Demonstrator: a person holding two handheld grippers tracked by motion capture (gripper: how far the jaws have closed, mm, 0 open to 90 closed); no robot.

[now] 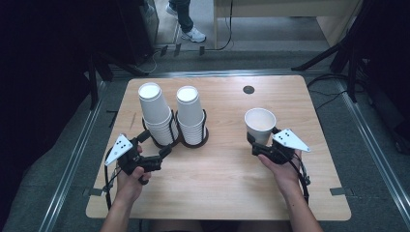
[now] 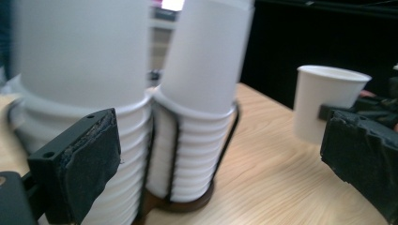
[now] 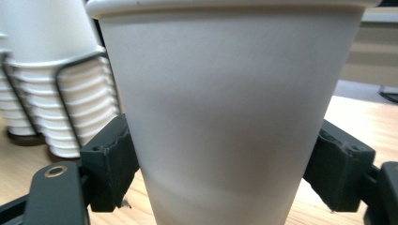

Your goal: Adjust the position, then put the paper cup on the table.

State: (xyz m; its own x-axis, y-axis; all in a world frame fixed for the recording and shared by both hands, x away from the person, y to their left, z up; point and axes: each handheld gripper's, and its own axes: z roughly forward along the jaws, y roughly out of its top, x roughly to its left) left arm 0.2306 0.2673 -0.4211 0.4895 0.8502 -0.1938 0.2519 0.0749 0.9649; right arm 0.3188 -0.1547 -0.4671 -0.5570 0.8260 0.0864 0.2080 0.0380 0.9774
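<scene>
Two tall stacks of white paper cups [image 1: 153, 113] [image 1: 189, 113] stand upside down in a black wire holder [image 1: 196, 143] at the table's left middle. My left gripper [image 1: 157, 143] is open just in front of the holder, its jaws wide apart with nothing between the pads; in the left gripper view [image 2: 218, 164] the stacks [image 2: 80, 70] [image 2: 206, 61] loom close ahead. My right gripper [image 1: 258, 142] is shut on the lower wall of a single upright white cup [image 1: 259, 124] at the right middle. The pads press on both sides of that cup [image 3: 225, 117]. Whether it touches the table I cannot tell.
The wooden table [image 1: 222, 183] has bare room in front and between the hands. A small dark round cap [image 1: 248, 89] sits near its far edge. Behind the table a person's legs [image 1: 186, 19] stand on the floor; tripod legs [image 1: 333, 53] are at the back right.
</scene>
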